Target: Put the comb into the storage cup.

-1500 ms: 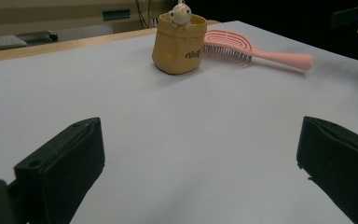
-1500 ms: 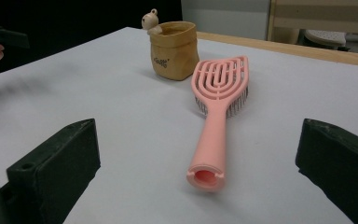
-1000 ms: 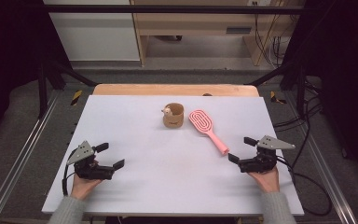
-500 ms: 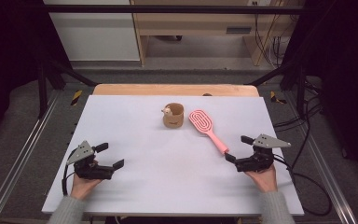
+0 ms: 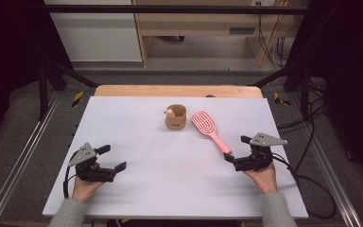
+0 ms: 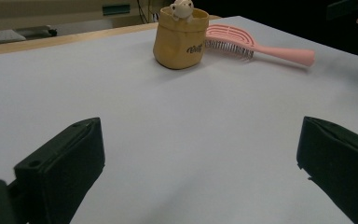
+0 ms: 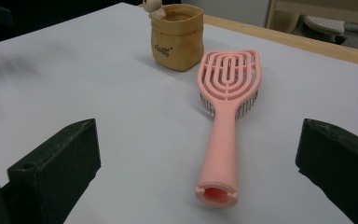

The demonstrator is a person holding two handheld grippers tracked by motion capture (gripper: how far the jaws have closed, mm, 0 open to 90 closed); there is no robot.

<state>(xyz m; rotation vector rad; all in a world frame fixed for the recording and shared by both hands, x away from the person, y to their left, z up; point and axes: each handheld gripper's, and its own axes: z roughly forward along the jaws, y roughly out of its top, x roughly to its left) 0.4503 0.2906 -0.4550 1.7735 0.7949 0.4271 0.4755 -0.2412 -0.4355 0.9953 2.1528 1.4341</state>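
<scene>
I have the right gripper [image 5: 235, 156] low over the tabletop [image 5: 170, 156], jaws spread wide and holding nothing. In the right gripper view the pink hairbrush [image 7: 226, 114] lies flat between the two jaws' lines, its handle end pointing straight back at me and just ahead of the jaws, not touched by either. From the high view the brush [image 5: 211, 131] runs diagonally, head toward the far side, handle end close to my right gripper.

Just beside the brush head stands a small tan pouch-like cup [image 5: 176, 117], upright, mouth open at the top. A little pale figure [image 6: 182, 8] sits at its rim, peeking over the edge; I cannot tell what else, if anything, is inside. The cup and the brush head are near each other but I see a gap between them.

My left gripper [image 5: 113, 158] rests near the front left of the tabletop, jaws also wide apart and empty, well away from both things
</scene>
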